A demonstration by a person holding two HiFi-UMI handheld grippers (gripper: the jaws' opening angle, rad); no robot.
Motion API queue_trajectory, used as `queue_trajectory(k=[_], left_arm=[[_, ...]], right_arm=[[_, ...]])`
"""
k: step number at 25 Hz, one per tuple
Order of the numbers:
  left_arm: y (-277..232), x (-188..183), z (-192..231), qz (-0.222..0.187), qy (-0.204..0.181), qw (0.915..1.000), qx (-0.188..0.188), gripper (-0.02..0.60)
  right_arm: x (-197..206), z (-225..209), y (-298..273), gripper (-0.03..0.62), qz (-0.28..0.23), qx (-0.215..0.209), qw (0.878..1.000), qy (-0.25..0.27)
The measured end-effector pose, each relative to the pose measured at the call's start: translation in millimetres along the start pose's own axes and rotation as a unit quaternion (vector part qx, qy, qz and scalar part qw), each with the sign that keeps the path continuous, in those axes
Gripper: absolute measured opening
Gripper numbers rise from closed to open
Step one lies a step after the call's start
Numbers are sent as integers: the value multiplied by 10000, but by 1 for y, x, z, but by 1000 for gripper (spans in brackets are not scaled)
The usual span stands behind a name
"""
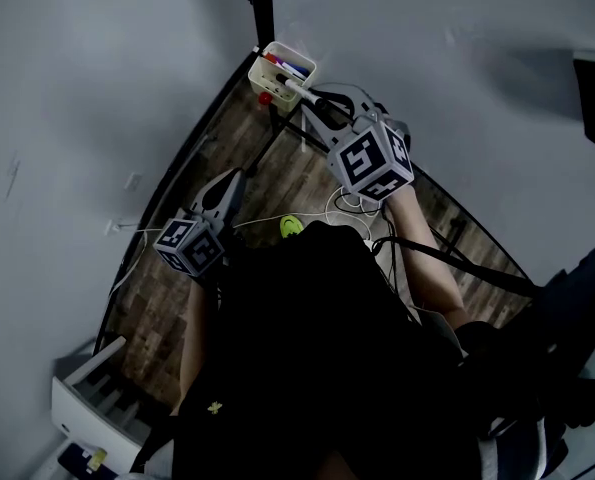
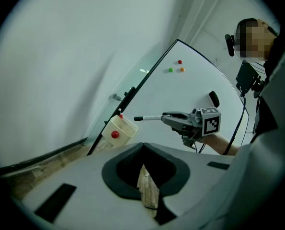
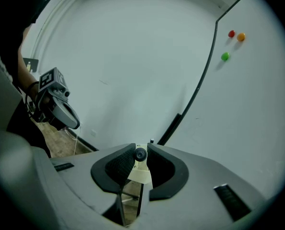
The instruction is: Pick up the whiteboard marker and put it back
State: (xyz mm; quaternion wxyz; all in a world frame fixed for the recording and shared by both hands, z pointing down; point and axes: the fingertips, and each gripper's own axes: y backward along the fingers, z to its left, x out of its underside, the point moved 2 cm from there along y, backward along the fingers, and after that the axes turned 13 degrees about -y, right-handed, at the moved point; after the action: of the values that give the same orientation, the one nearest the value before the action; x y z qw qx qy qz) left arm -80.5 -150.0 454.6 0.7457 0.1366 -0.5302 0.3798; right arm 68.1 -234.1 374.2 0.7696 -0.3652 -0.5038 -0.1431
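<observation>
A white whiteboard marker with a black cap sticks out level from my right gripper, whose jaws are shut on it. The marker's tip is close to a cream holder fixed at the whiteboard's lower corner, with a red magnet on its front. In the head view the marker reaches the holder, which has other markers in it. In the right gripper view the marker's end sits between the pads of the right gripper, with the holder just beyond. My left gripper hangs lower left, shut and empty.
The whiteboard carries red, orange and green magnets and a black eraser. A plain wall stands to the left. White cables and a yellow-green object lie on the wood floor. A white rack stands lower left.
</observation>
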Motion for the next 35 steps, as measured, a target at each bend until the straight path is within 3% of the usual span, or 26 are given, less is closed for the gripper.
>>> queue_trajectory(k=[18, 35], left_arm=[[22, 10, 13, 111, 293, 9981, -535, 32], [17, 7, 16, 248, 288, 9969, -695, 32]], right_arm=[[23, -42, -40, 80, 190, 142, 9997, -27], [34, -48, -71, 80, 169, 101, 9997, -171]])
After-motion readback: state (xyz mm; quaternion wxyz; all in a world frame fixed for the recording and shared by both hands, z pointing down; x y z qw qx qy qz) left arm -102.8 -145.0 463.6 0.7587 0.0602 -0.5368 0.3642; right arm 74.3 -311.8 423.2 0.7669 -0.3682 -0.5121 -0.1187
